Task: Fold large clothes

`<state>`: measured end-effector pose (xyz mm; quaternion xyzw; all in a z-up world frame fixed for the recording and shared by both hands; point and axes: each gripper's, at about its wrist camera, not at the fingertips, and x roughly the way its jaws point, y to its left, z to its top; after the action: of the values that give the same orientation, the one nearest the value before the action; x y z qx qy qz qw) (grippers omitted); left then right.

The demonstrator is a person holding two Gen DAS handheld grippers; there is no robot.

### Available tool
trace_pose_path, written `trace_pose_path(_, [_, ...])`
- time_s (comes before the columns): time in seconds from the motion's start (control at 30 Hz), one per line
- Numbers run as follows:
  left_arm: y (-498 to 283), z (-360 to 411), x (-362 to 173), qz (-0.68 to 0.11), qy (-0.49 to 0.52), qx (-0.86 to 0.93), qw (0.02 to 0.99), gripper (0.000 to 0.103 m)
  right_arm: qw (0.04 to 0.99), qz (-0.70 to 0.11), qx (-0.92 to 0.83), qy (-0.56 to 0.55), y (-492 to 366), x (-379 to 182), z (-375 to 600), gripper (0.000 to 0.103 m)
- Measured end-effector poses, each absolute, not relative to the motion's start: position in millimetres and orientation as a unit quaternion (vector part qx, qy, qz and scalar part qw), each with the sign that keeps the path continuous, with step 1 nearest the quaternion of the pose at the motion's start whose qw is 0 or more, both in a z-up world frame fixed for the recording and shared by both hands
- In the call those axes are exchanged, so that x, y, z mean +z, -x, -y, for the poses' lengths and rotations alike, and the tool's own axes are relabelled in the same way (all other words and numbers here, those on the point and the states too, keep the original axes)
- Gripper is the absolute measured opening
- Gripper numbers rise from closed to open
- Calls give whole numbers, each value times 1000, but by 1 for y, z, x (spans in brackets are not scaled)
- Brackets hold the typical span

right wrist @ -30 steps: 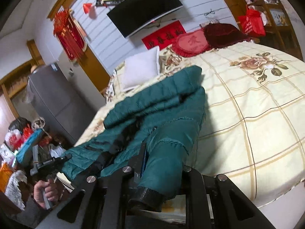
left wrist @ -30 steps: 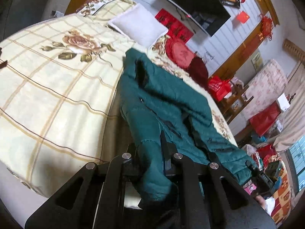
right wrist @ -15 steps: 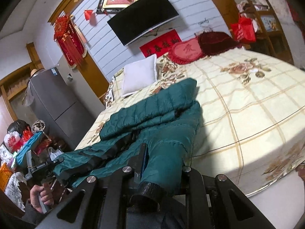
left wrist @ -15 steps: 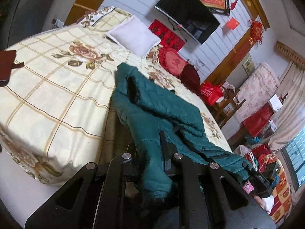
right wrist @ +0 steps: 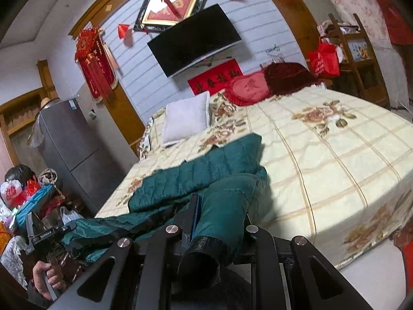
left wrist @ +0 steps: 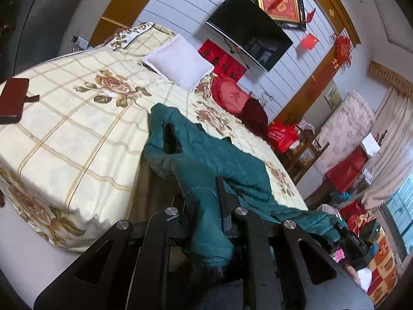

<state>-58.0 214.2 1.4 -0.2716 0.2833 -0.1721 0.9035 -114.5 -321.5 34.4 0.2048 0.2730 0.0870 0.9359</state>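
Sleeves are both pinched: I am holding one cuff of the green jacket (left wrist: 206, 155) in my left gripper (left wrist: 204, 214), the other in my right gripper (right wrist: 216, 222), over the bed (left wrist: 77, 129).

Jacket (left wrist: 227, 157) lies on bed (left wrist: 77, 139); pillow (left wrist: 178, 62) behind.

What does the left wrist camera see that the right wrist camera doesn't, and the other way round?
Only the left wrist view shows the dark red wallet on the bed's near corner and the window. Only the right wrist view shows the grey fridge and a hand gripping the other tool. Both show the green jacket on the bed, a sleeve clamped in each gripper, the white pillow and the television.
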Motion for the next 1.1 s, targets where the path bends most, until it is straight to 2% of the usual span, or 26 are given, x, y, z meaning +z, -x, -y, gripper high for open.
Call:
trace_pose_path(0.27, [14, -209, 25, -251, 285, -144, 914, 11, 947, -244, 78, -192, 61, 53, 321, 17])
trace_pose_path(0.6, [-104, -184, 41, -266, 248, -111, 925, 11, 949, -247, 27, -192, -42, 43, 323, 17])
trace_pose_path(0.77, [-168, -173, 20, -295, 223, -80, 926, 11, 934, -284, 7, -217, -120, 20, 332, 17])
trace_pose_path(1.1, [-263, -170, -22, -345, 218, -28, 912, 11, 920, -340, -20, -192, -227, -14, 322, 17])
